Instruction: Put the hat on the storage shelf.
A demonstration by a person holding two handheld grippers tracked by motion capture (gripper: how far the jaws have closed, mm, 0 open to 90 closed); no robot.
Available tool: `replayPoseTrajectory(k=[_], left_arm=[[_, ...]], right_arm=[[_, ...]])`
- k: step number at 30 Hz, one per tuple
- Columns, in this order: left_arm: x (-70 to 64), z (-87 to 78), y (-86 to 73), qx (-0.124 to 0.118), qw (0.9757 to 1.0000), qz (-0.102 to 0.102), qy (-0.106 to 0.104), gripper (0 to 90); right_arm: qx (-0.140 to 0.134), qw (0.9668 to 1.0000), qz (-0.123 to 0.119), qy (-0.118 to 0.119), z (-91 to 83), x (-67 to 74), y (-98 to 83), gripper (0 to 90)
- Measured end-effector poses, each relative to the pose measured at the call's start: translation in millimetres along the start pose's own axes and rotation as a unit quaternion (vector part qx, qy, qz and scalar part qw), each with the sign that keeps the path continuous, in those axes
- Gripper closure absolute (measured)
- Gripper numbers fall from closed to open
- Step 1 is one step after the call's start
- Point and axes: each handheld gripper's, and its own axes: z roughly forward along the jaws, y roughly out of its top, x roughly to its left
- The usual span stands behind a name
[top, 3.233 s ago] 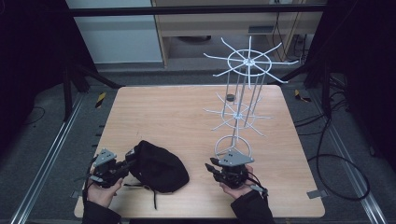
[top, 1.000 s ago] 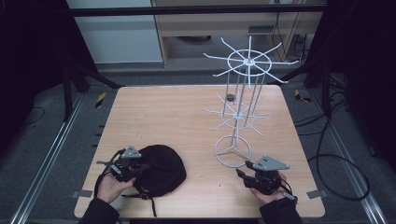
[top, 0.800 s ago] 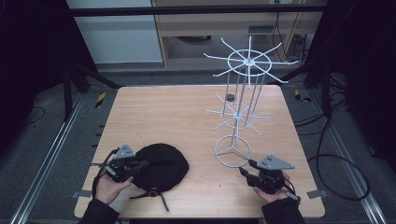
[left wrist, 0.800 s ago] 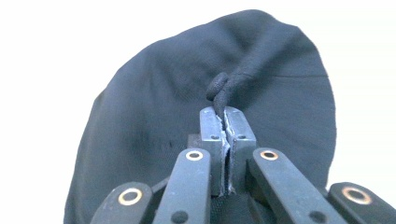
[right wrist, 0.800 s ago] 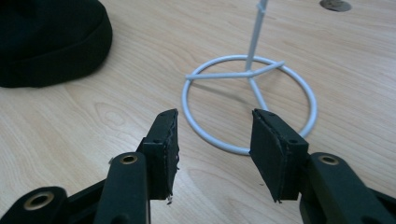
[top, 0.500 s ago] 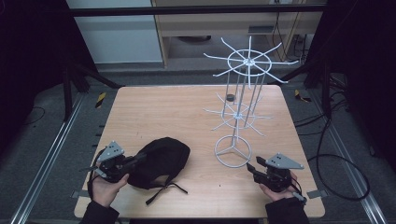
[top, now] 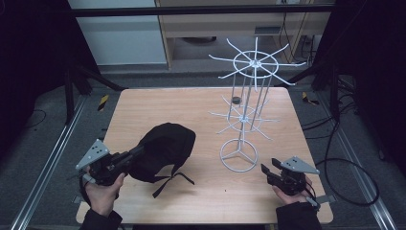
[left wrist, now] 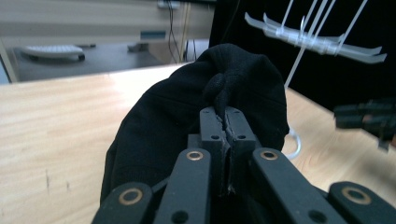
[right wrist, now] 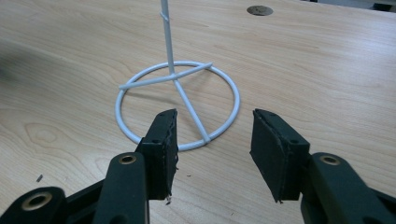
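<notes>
— High view: where was the black cap (top: 163,151)?
— It hung over the table's (top: 201,103) left part, from the left gripper (top: 125,159), whose jaws pinched its fabric.
— And the white rack (top: 242,112)?
— It stood to the cap's right. The right gripper (top: 266,171), jaws spread and empty, was nearer, beside its ring base (right wrist: 177,103).

In the left gripper view the black cap (left wrist: 196,112) hides the table (left wrist: 56,121) behind it, and the part of it nipped between the jaws of the left hand-held gripper (left wrist: 226,122) cannot be made out. The white rack (right wrist: 177,100) is cut off by the right gripper view's top edge. The small dark object (top: 235,100) beside the rack is too small to identify.
</notes>
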Motion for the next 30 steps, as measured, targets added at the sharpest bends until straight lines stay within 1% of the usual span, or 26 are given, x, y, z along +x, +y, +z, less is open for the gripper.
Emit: replayPoseTrajectory(k=[3, 5, 8, 11, 13, 14, 18, 22, 24, 30], left_arm=[[-1.0, -1.7, 7.7, -0.020, 0.9997, -0.010, -0.001, 87.9], [-2.0, -2.6, 14.0, -0.035, 0.9993, -0.013, -0.001, 87.9], [-3.8, -4.6, 25.7, -0.061, 0.9979, -0.019, 0.001, 87.9], [-5.4, -6.4, 38.3, -0.087, 0.9959, -0.024, 0.000, 87.9], [-7.1, -7.6, 46.7, -0.104, 0.9942, -0.025, -0.001, 87.9], [-8.6, -7.9, 50.8, -0.113, 0.9931, -0.029, -0.002, 87.9], [-15.1, -9.6, 65.8, -0.142, 0.9895, -0.026, -0.009, 87.9], [-23.0, -11.0, 78.6, -0.159, 0.9869, -0.021, -0.017, 87.9], [-27.0, -11.6, 83.6, -0.169, 0.9852, -0.020, -0.019, 87.9], [-40.4, -12.9, 96.3, -0.189, 0.9813, -0.013, -0.033, 87.9]], right_arm=[[0.001, 1.0000, -0.002, -0.004, 0.9, -0.8, -0.9, 51.0], [0.003, 1.0000, -0.001, -0.004, 1.2, -0.6, -1.3, 50.9], [0.002, 1.0000, -0.005, -0.005, 2.1, -1.3, -1.8, 50.7], [0.003, 1.0000, -0.005, -0.006, 2.3, -1.7, -2.1, 50.7], [0.002, 1.0000, -0.005, -0.007, 2.4, -1.8, -2.2, 50.7], [0.002, 1.0000, -0.006, -0.007, 2.6, -1.9, -2.3, 50.7], [0.002, 0.9999, -0.007, -0.008, 3.1, -2.3, -2.4, 50.6], [0.002, 0.9999, -0.006, -0.008, 3.0, -2.4, -2.5, 50.5], [0.002, 0.9999, -0.006, -0.008, 3.1, -2.3, -2.5, 50.5], [0.003, 1.0000, -0.004, -0.007, 3.0, -2.3, -2.4, 50.5]])
